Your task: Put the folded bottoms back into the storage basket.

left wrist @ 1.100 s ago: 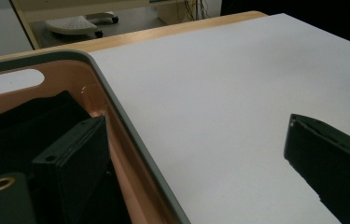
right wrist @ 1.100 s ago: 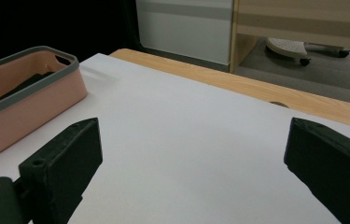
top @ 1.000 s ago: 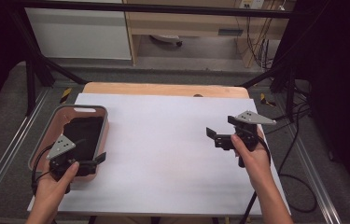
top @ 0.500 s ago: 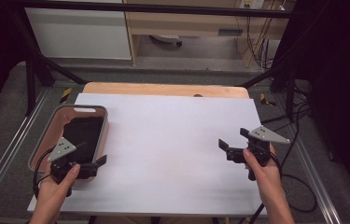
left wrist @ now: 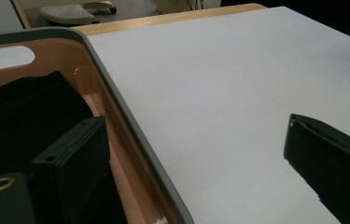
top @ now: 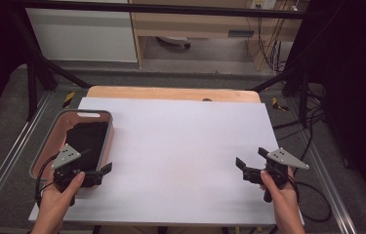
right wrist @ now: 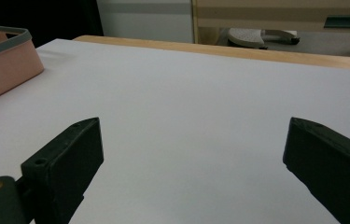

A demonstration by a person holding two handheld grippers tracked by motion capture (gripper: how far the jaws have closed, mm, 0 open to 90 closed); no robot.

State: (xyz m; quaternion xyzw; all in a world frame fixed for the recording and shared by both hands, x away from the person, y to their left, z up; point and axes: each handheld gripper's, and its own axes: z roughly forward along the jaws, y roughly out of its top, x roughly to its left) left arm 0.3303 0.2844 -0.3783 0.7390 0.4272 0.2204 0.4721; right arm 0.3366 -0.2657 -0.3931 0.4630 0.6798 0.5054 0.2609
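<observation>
A pink bin with a grey rim (top: 85, 113) stands at the table's left and holds a black cloth (top: 90, 136). My left gripper (top: 95, 163) is open at the bin's near right corner. In the left gripper view it (left wrist: 196, 123) straddles the bin's wall (left wrist: 116, 98): one jaw is inside, over the black cloth (left wrist: 23, 112), and the other is over the white table. My right gripper (top: 250, 158) is open and holds nothing, low over the table's front right. In the right gripper view its jaws (right wrist: 193, 123) stand wide apart, with the bin (right wrist: 4, 60) far off at the left.
A white sheet (top: 185, 141) covers the table, with a wooden strip (top: 171, 92) bare along its far edge. Black frame posts (top: 36, 73) stand at both sides. Cables (top: 312, 122) lie on the floor to the right.
My right gripper has drawn back toward the front right of the table. My left gripper has slid slightly nearer the front edge, still at the bin's corner.
</observation>
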